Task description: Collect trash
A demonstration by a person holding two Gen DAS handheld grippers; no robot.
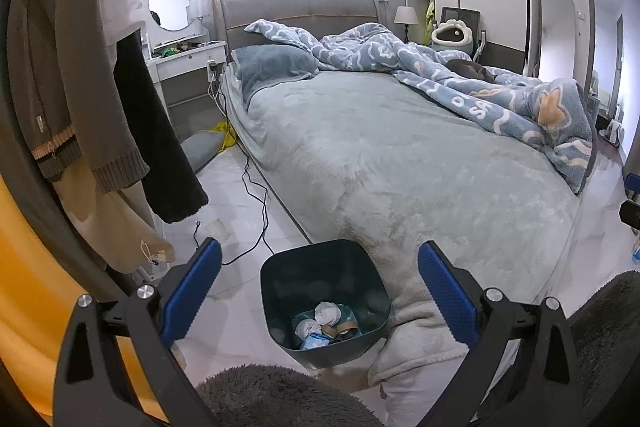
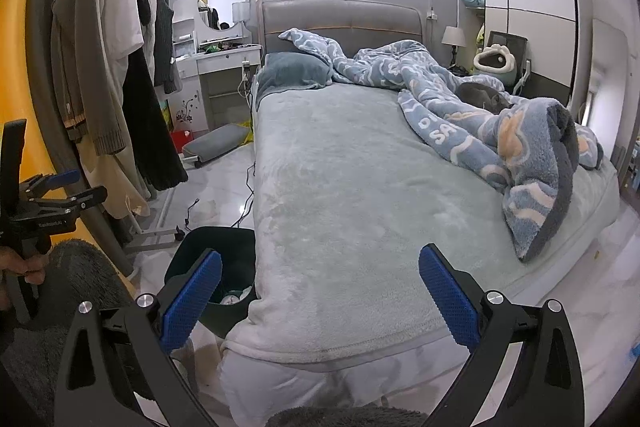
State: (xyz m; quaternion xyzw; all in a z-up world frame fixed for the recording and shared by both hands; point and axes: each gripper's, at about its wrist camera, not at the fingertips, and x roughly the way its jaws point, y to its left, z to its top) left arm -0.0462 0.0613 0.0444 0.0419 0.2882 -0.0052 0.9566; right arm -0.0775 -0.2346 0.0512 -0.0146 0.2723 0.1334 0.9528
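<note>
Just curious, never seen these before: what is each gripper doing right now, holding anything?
Left gripper: open, holding nothing, above the trash bin.
Right gripper: open, holding nothing, facing the bed.

The left gripper (image 1: 320, 291) is held level and forward, its blue-padded fingers (image 1: 192, 291) spread wide with nothing between them. The right gripper (image 2: 320, 297) is likewise wide apart and empty. A hand (image 2: 24, 265) grips the left gripper's handle
</note>
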